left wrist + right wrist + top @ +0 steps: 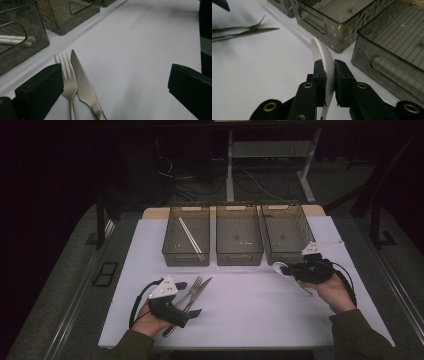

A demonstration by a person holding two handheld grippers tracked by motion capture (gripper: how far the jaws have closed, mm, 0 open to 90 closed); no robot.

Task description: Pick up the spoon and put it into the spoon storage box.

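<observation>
Nearest the person, the left gripper (187,298) lay low on the white table cover (250,315) with its black jaws spread wide apart, and in the left gripper view a silver metal fork (67,80) and a silver metal table knife (83,87) lay side by side between them, the fork just beside the left jaw and neither one gripped. On the other side of the table the right gripper (329,75) was clamped on a white plastic spoon (324,60); the jaws pinched it from both sides and its bowl stood out ahead of the tips, off the cover and just in front of the right-hand bin. Farther back stood three smoky translucent plastic bins in a row: the left bin (186,257) already held a pair of white chopsticks (191,236), while the middle bin (239,257) and the right bin (285,255) looked empty. Judged from this, the job was sorting the cutlery into the bins and it stood at an early point: the chopsticks were put away, the spoon was picked up and close to a bin but not yet dropped in, and the fork and knife waited on the cover, with the open left gripper placed to take one of them.
</observation>
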